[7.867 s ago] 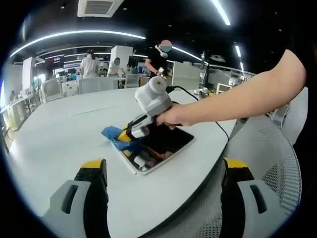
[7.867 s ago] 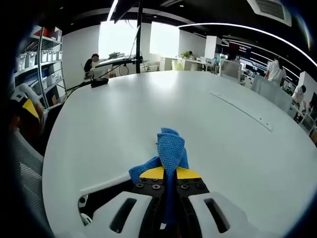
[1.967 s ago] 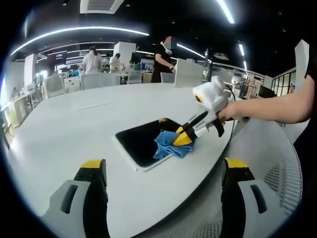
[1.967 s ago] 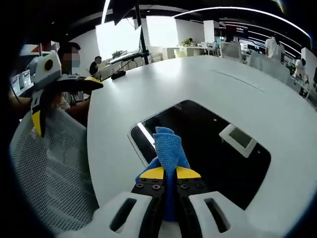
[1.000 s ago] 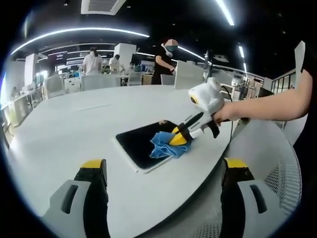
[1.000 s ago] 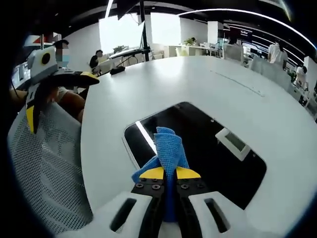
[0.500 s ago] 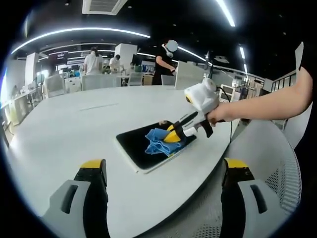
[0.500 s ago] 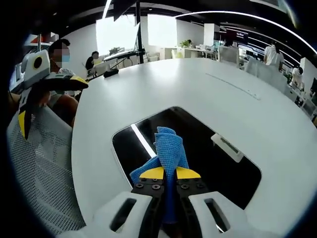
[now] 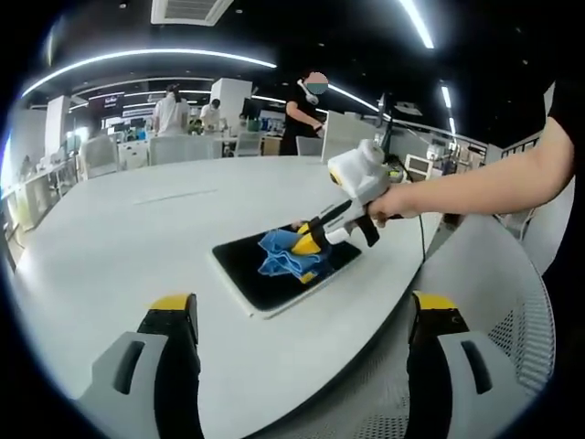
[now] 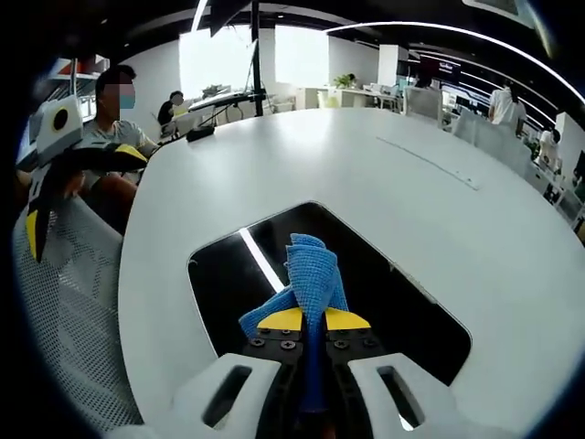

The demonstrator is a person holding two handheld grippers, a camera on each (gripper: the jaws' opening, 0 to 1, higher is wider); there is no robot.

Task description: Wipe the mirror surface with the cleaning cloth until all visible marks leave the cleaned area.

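Wiping stroke in progress. Your right gripper, jaws clamped on the crumpled blue microfibre cleaning cloth, presses the cloth onto the dark rectangular white-framed mirror, which lies flat near the curved near edge of the large white round table. In the left gripper view, the cloth sits on the mirror toward its far side. Your left gripper hangs with jaws spread wide, gripping nothing, off the table edge over a white mesh chair. Risks: nothing braces the mirror, so a hard push could slide it toward the edge; a shallow cloth grip may slip, letting the yellow tips scratch the glass.
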